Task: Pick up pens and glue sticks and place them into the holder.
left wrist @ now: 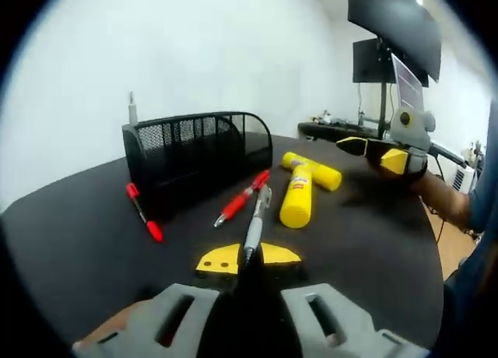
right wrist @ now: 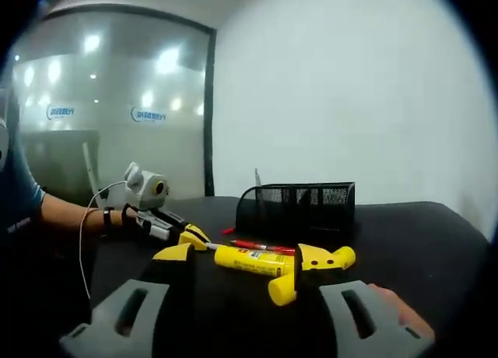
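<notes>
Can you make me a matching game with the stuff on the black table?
Things:
1. grey pen
2. glue sticks
3. mesh holder
4. red pen

Descriptions:
A. black, with a see-through wire wall
B. yellow, two lying close together
C. between the left tongs' yellow tips
D. lying at the holder's corner, away from the glue

Pairs: 1-C, 2-B, 3-A, 4-D

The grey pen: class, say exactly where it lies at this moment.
In the left gripper view the grey pen lies on the black table just ahead of the left gripper, between the red pen and a yellow glue stick.
</notes>
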Tool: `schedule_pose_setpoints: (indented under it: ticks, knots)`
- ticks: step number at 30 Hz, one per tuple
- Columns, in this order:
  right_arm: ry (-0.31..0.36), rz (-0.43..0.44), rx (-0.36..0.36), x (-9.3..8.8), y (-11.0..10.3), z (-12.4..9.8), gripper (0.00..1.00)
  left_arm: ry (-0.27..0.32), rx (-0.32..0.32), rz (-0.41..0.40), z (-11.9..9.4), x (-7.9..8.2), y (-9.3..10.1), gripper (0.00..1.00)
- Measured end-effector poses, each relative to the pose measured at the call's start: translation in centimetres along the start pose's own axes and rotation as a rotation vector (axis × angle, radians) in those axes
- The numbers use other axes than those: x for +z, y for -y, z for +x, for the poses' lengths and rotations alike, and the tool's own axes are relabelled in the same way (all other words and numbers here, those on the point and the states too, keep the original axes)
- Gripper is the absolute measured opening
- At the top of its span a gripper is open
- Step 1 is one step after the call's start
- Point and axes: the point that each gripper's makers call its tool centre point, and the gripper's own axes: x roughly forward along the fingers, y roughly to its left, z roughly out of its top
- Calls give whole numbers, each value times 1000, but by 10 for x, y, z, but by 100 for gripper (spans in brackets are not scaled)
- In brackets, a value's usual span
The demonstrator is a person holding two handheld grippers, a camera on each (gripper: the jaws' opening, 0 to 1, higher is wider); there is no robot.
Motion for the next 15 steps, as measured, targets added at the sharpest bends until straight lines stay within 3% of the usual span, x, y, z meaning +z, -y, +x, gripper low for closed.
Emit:
schedule_pose_setpoints:
  ticks: [7, 12, 15]
  knots:
    - [-2, -5, 0, 0, -2, 0, 47, 132, 43, -14, -26, 42, -10, 9]
    - [-3, -13, 3, 0, -4, 0, 47, 194, 58, -5, -42, 69, -11, 9]
    - [-24, -69, 16, -2, -10, 4, 47, 226, 52, 4, -50, 84, -7, 9]
